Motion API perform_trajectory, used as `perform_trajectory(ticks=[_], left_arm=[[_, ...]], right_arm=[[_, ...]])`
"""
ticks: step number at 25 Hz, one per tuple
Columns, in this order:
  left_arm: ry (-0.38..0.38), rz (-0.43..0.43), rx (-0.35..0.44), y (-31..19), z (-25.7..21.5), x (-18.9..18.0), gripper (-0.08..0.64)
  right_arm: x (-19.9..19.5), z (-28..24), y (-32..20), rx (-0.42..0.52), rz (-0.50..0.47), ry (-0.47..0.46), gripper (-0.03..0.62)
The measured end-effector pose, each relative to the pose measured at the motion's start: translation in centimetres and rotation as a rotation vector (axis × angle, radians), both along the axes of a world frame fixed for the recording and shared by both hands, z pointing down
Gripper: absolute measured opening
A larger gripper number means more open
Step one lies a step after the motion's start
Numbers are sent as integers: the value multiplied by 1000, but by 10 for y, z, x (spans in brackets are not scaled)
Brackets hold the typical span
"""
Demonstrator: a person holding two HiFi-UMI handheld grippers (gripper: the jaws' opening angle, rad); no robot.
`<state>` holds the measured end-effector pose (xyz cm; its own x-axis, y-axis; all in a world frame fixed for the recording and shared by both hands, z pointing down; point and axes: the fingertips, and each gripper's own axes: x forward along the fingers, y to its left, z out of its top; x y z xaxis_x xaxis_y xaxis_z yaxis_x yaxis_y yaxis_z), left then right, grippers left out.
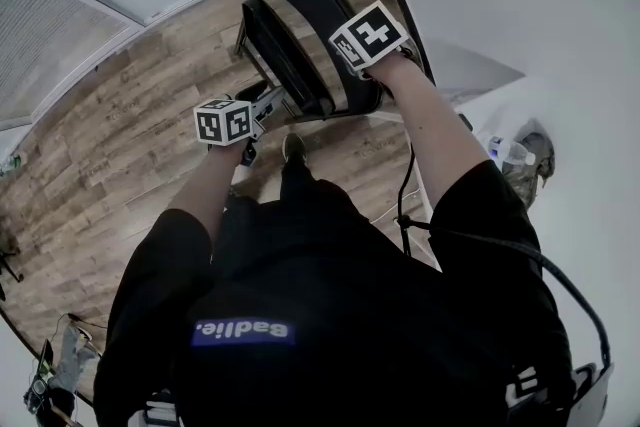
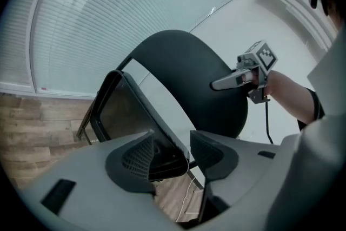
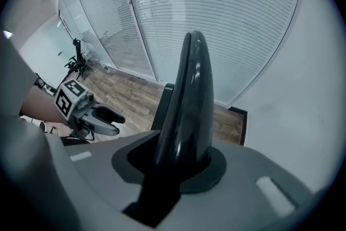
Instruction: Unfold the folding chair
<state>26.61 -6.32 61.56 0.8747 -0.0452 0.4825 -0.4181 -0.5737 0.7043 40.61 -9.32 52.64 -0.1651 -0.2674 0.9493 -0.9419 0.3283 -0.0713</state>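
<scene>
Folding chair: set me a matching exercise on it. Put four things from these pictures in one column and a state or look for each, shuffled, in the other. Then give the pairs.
Column one
1. right gripper
2. left gripper
3. seat
4. floor

Column two
A. wood planks
B. shut on the top edge of the backrest
C. jaws apart, the seat's edge between them
D. dark panel, steeply tilted, not yet folded down

Pairs: 1-B, 2-C, 3-D, 4-A

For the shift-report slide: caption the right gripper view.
Right hand-held gripper shut on the folding chair's backrest, seen edge-on; left hand-held gripper open at left.
</scene>
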Motion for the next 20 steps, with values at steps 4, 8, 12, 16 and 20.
perform_trajectory(ticks=[4,8,12,16,20], left_arm=[[-35,-46,-69,-1,35,16,223],[-63,-131,-125,-13,61,32,259],[-78,-189,-144,-27,73,57,295],[-92,-222,-158,-33,79,78,328],[-123,-240,-171,-34,90,92,328]], right_arm=[[-6,-1,1,-2,-3,-8,94],[-6,0,2,1,-3,-10,94],[-9,0,3,2,-5,-12,95],[-12,-1,5,3,-8,-12,98],[-11,0,6,1,-11,-10,98]])
